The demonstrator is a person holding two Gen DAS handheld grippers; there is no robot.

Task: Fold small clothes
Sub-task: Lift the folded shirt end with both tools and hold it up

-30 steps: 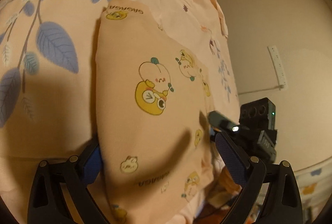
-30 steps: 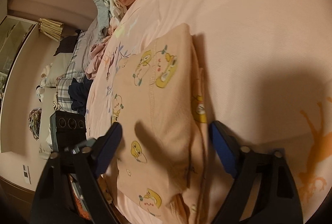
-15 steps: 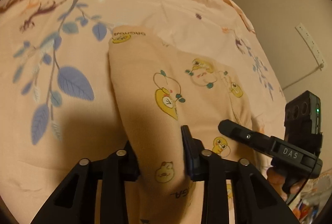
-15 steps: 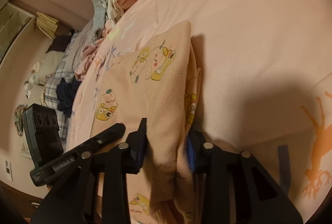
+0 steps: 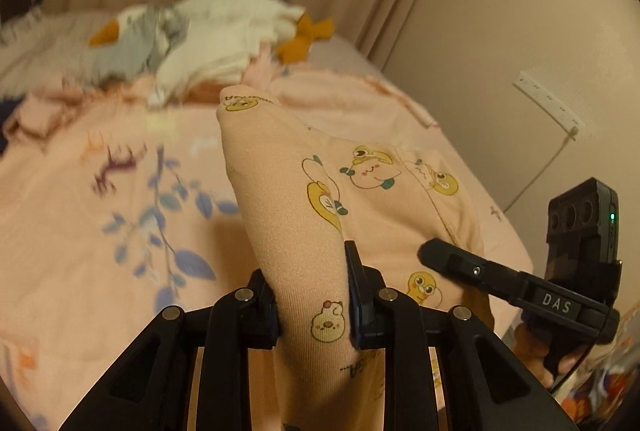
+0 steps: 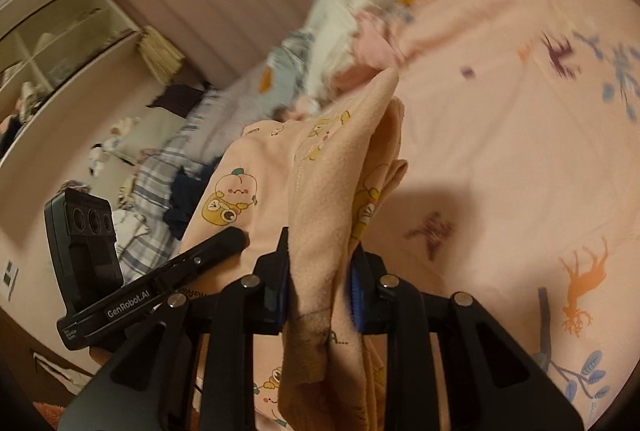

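Both grippers, left (image 5: 312, 295) and right (image 6: 318, 287), had clamped the garment's (image 5: 288, 199) near edge and lifted it off the bed (image 5: 80, 231). Soft, light, floppy; hold by edges.

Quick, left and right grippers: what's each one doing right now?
Left gripper: closed on the peach cartoon-print garment.
Right gripper: closed on the same garment, gripping a bunched edge.

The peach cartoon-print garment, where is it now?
The garment is at centre in both wrist views, pinched by the left gripper and the right gripper, above the pink bedspread.
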